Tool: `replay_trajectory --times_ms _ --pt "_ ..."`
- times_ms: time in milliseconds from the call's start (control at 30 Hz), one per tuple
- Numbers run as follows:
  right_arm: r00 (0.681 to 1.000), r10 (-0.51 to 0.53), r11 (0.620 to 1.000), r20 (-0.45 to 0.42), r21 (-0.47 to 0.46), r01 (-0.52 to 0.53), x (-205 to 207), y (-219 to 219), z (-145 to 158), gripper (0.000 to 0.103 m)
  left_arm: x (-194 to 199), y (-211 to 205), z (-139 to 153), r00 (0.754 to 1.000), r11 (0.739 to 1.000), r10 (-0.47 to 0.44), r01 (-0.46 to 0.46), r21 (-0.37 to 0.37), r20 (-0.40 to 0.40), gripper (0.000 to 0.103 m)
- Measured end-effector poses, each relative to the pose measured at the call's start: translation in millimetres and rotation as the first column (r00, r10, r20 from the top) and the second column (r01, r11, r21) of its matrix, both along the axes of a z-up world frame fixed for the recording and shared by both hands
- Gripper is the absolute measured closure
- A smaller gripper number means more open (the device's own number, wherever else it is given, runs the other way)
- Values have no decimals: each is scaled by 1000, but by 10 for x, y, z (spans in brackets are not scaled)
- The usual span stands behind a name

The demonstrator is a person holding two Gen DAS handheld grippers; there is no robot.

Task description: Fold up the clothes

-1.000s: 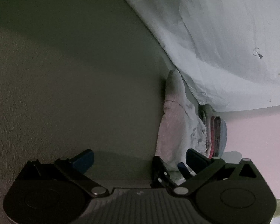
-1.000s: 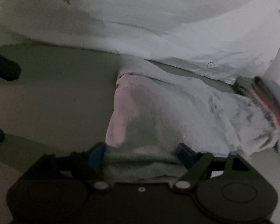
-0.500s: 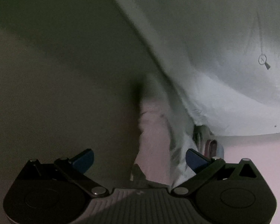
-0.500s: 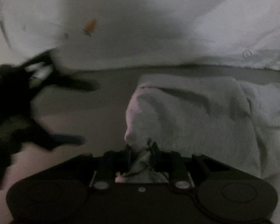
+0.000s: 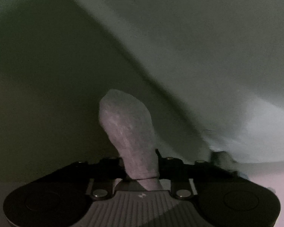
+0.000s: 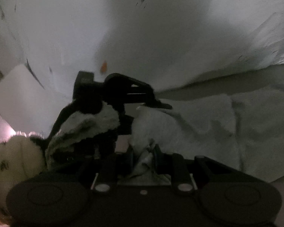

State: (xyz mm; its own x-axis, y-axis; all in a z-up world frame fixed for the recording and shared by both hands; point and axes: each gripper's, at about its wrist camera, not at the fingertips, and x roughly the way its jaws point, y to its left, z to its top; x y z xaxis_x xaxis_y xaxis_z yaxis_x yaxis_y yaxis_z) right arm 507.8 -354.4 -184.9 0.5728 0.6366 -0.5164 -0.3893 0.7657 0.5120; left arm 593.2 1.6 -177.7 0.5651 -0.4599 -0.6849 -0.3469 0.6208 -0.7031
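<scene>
Both tools are gripping: left tool [image 5: 142, 167] just closing on the white garment [image 5: 128, 130], right tool [image 6: 143, 160] pinching its edge; lifting underway, next carrying the fold across evenly.

Left tongs [image 5: 141, 167] have just been closing — pinching pale cloth; right tongs [image 6: 143, 158] clamp cloth too.

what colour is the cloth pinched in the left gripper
Pale whitish-grey with a faint pink tinge, plain and fuzzy: the cloth shows best in the left wrist view.
</scene>
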Motion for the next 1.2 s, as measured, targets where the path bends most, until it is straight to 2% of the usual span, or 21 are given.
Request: replay_trajectory --times_ms 100,167,233,267,300,333,367,400,467,500,567,700,767,800,933,1000,1033,1100,1133,1200 --pt "997 -65 996 31 64 63 5 -423 153 83 159 -552 515 983 986 -139 126 109 120 80" --pt "990 -136 985 42 110 131 11 -780 246 83 278 -1019 768 956 966 -235 209 154 174 80" --pt "972 -231 963 30 149 224 3 -1191 299 82 431 -1550 877 918 933 -341 305 189 202 77" --pt "957 -289 945 13 162 283 0 -1408 299 80 496 -1808 891 896 911 -393 349 219 206 66" --pt "935 -353 923 -15 160 351 5 -1611 258 76 559 -2063 857 874 884 -445 393 253 197 46" --pt "910 -412 899 -45 139 414 17 -1784 195 61 633 -2301 788 855 860 -487 433 269 180 34" --pt "884 -462 878 -74 98 468 33 -1939 114 42 687 -2464 711 846 847 -509 460 265 159 19" --pt "860 -500 861 -98 47 506 40 -2064 26 38 717 -2565 639 844 844 -517 475 249 141 19" --pt "818 -561 827 -129 -53 559 26 -2275 -137 38 728 -2661 523 840 843 -526 494 213 133 18" --pt "800 -584 812 -138 -83 578 8 -2359 -201 37 702 -2636 497 837 837 -532 499 223 126 17" --pt "779 -605 795 -161 -80 601 -52 -2460 -310 25 623 -2530 476 837 823 -537 494 281 103 16" --pt "756 -609 782 -240 -28 622 -61 -2543 -531 25 399 -2250 372 862 788 -504 433 438 53 13" --pt "758 -591 788 -276 8 616 -9 -2508 -628 23 368 -2064 249 877 771 -480 420 479 3 12" --pt "763 -577 793 -289 23 609 25 -2480 -674 22 336 -1977 176 884 772 -466 419 478 -23 12" --pt "789 -532 827 -307 13 563 195 -2301 -817 20 291 -1751 -128 906 811 -410 413 415 -100 12" --pt "798 -527 834 -293 5 552 252 -2272 -851 20 342 -1730 -248 909 823 -401 411 391 -111 12" --pt "800 -529 832 -282 14 555 271 -2253 -854 16 372 -1731 -297 910 828 -398 411 381 -115 12" --pt "804 -533 828 -264 33 560 325 -2226 -880 12 455 -1781 -354 911 834 -399 406 373 -101 6" --pt "806 -534 826 -255 44 562 366 -2220 -913 10 503 -1842 -376 911 833 -402 406 376 -91 2" --pt "813 -537 825 -224 60 561 385 -2167 -941 8 605 -2008 -420 908 828 -412 406 387 -72 0"
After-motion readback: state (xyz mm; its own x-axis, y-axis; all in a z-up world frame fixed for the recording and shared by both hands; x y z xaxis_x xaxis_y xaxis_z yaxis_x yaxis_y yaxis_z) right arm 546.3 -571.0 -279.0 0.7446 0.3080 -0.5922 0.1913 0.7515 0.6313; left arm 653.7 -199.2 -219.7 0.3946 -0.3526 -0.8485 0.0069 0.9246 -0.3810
